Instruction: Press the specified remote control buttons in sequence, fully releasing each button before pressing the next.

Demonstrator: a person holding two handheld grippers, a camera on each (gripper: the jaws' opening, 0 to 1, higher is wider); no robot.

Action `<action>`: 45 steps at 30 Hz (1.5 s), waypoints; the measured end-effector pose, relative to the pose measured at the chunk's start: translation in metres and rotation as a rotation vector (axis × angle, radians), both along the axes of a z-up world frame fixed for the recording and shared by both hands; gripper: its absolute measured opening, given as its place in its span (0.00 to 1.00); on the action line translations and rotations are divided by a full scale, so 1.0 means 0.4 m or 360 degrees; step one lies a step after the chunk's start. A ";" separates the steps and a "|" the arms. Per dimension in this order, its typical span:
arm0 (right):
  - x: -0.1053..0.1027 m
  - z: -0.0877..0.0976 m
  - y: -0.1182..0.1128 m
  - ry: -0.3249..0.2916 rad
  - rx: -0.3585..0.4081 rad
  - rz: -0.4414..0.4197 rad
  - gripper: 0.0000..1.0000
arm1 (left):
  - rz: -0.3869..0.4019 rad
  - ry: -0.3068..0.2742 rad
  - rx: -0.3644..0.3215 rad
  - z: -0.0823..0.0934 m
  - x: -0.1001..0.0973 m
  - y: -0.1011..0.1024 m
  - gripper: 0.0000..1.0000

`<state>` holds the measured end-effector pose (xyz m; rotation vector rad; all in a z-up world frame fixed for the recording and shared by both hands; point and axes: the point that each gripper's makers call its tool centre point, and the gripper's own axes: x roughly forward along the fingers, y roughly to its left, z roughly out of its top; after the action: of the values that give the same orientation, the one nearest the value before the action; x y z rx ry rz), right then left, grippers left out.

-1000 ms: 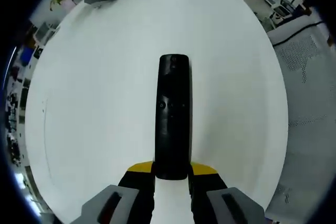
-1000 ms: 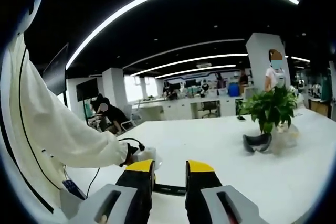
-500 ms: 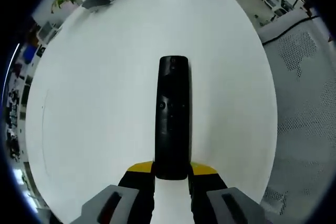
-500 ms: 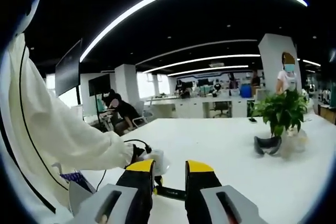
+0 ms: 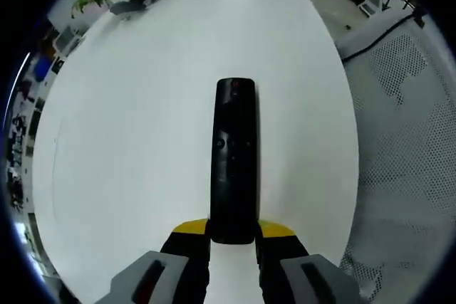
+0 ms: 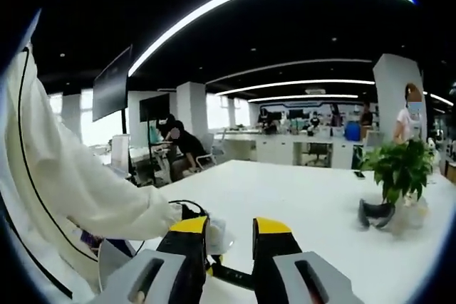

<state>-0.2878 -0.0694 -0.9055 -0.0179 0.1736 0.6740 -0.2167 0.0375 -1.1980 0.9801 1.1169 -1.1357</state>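
Perhaps office; white table.

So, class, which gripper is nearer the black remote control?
Left. The left gripper is shut on the remote control's near end; the right gripper hangs apart from it, above the white table.

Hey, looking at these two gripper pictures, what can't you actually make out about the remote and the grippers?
- Remote control, left gripper view: button labels too small to read; its near end is hidden between the left gripper fingers.
- Remote, right gripper view: mostly hidden behind the right gripper fingers.
- Right gripper: its fingers stand close together, but whether it is shut cannot be told.
- Potted plant: its pot is blurred.
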 end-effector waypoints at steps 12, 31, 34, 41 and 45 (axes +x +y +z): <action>0.022 -0.024 0.040 0.0194 0.0028 0.0170 0.06 | 0.0012 -0.0004 -0.0087 0.002 -0.056 -0.004 0.24; 0.135 -0.257 0.047 0.0613 -0.0325 0.0208 0.00 | 0.0012 -0.0007 -0.0185 0.003 -0.099 -0.010 0.24; 0.146 -0.334 0.035 0.0761 -0.0422 0.0199 0.00 | 0.0008 -0.0008 -0.0175 0.004 -0.101 -0.011 0.24; 0.145 -0.512 0.009 0.1077 -0.0623 0.0198 0.00 | 0.0024 0.0013 -0.0207 0.002 -0.098 -0.011 0.24; 0.143 -0.578 -0.006 0.1200 -0.0651 0.0194 0.00 | 0.0035 0.0020 -0.0233 0.001 -0.096 -0.010 0.24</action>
<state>-0.2308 -0.0720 -1.1367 -0.1687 1.0412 0.7325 -0.2550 0.0335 -1.1974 0.8460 1.0371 -1.1897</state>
